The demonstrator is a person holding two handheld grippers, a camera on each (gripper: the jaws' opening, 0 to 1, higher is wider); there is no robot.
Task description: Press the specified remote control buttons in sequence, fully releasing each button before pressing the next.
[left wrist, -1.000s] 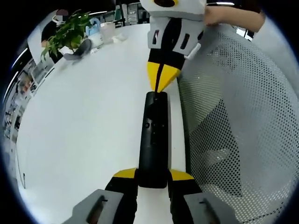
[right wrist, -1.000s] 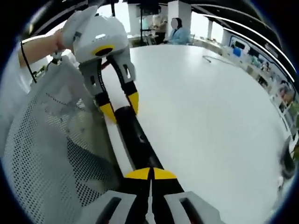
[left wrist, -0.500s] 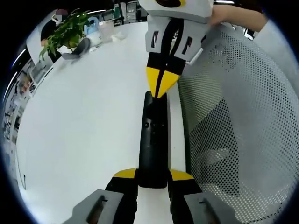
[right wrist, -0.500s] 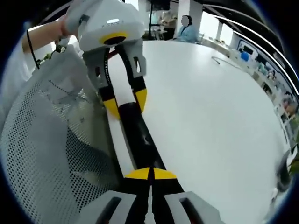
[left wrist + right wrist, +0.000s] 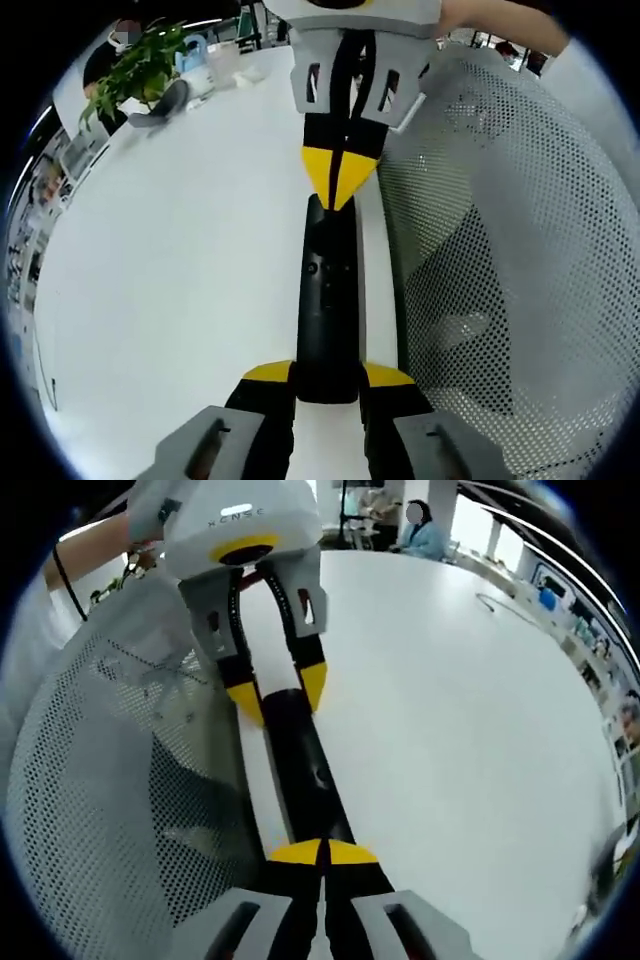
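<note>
1. Left gripper view: I count one remote (image 5: pixel 328 300), two claws, one potted plant (image 5: pixel 138 66).
2. The remote is a long black bar lying flat on the white surface (image 5: pixel 160 260), running straight away from my left claw (image 5: pixel 328 374).
3. Left claw: the two yellow-tipped jaws sit on either side of the remote's near end, clamped on it.
4. The right claw (image 5: pixel 340 185) comes in from the top, yellow tips pressed together into one point, touching the remote's far end. I cannot tell which button, if any, is under it.
5. The remote face is glossy black; a small cluster of buttons shows about a third of the way down from its far end, too small to read.
6. A white mesh chair back (image 5: pixel 500 260) sits just right of the remote, at the surface edge. The plant is well off at the far left corner.
7. Right gripper view: again one remote (image 5: pixel 305 780) and two claws.
8. My right claw (image 5: pixel 322 853) has its jaws closed tip to tip, the point resting on the remote's near end.
9. The left claw (image 5: pixel 278 692) straddles the far end of the remote, jaws gripping both sides.
10. The remote lies along the surface (image 5: pixel 450 730) edge, with the mesh chair back (image 5: pixel 120 780) just to its left.
11. One person (image 5: pixel 424 535) sits at the far side of the surface.
</note>
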